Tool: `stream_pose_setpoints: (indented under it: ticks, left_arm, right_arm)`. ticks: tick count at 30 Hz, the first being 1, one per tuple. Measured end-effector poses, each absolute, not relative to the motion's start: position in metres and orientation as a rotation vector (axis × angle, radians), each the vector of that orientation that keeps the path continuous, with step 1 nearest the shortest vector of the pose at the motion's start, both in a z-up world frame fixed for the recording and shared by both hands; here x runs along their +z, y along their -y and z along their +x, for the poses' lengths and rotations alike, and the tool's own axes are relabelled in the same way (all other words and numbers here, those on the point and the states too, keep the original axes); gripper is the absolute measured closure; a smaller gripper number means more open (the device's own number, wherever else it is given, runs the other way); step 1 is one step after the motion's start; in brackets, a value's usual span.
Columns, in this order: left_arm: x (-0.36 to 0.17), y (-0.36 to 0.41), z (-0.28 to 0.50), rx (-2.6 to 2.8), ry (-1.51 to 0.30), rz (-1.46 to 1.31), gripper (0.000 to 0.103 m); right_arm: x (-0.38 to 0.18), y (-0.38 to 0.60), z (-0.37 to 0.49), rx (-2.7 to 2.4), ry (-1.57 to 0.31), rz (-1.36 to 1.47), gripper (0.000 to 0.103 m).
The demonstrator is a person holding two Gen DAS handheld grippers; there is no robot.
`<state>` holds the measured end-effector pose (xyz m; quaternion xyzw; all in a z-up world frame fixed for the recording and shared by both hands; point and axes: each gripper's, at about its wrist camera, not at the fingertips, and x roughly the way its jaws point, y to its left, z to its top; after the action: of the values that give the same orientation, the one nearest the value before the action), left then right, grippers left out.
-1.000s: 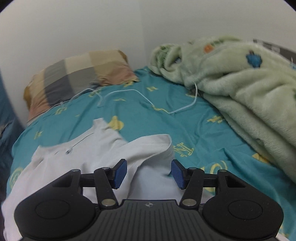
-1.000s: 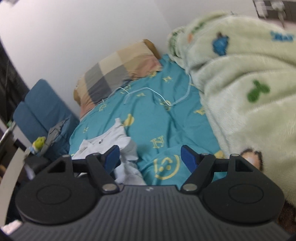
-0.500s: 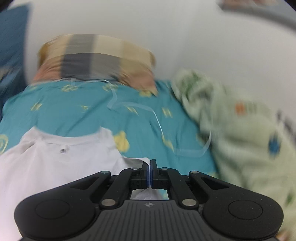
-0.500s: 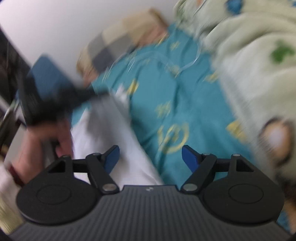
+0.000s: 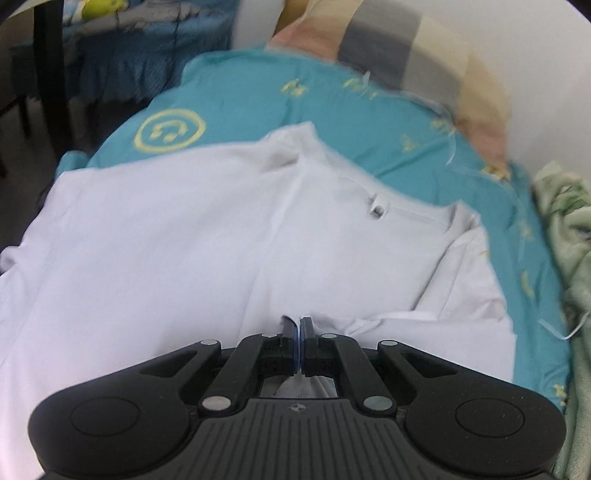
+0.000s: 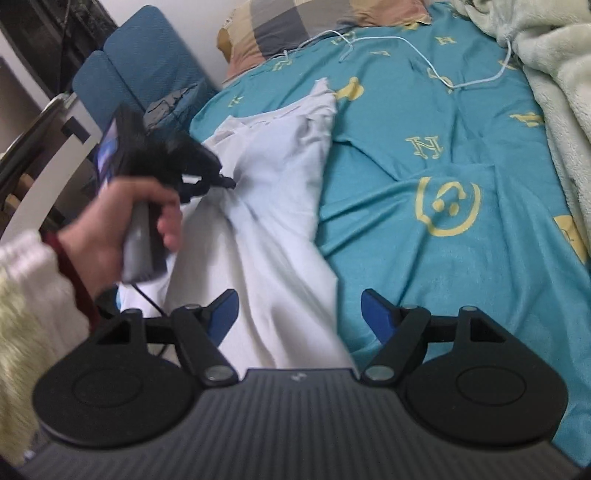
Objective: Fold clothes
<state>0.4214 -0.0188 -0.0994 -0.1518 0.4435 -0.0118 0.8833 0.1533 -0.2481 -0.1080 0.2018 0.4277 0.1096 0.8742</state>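
Observation:
A white T-shirt [image 5: 192, 243] lies on the teal bed sheet [image 5: 258, 88], its collar and small label toward the pillow. My left gripper [image 5: 298, 332] is shut on the shirt's fabric at its near edge. In the right wrist view the shirt [image 6: 273, 206] is pulled up in a ridge, and the left gripper [image 6: 207, 177], held by a hand, pinches it at the left. My right gripper [image 6: 298, 314] is open and empty, just above the shirt's near part, with the shirt's right edge between its fingers.
A checked pillow [image 6: 295, 22] lies at the bed's head. A pale green fleece blanket [image 6: 554, 66] is piled along the right side. A thin white cable [image 6: 424, 55] trails across the sheet. A blue chair [image 6: 129, 81] stands left of the bed.
My left gripper has shut on the shirt and swung left, pulling the fabric up. My right gripper, still open, has dropped lower and closer over the shirt.

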Motion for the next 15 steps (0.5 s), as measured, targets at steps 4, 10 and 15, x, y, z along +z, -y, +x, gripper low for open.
stream_pose_setpoints:
  ticks: [4,10,15]
  left_arm:
    - [-0.092,0.023,0.395,-0.069,-0.91,-0.305,0.08]
    - [-0.08,0.028,0.355,-0.136,-0.889,-0.287,0.064]
    - [-0.059,0.063,0.254,-0.224,-0.943,-0.335,0.058]
  right_arm:
    - [-0.099,0.262,0.155,0.225,-0.855,0.456,0.028]
    - [-0.062,0.286,0.138,0.187,-0.734,0.418,0.028]
    - [-0.019,0.31,0.097,0.159,-0.614,0.403,0.028]
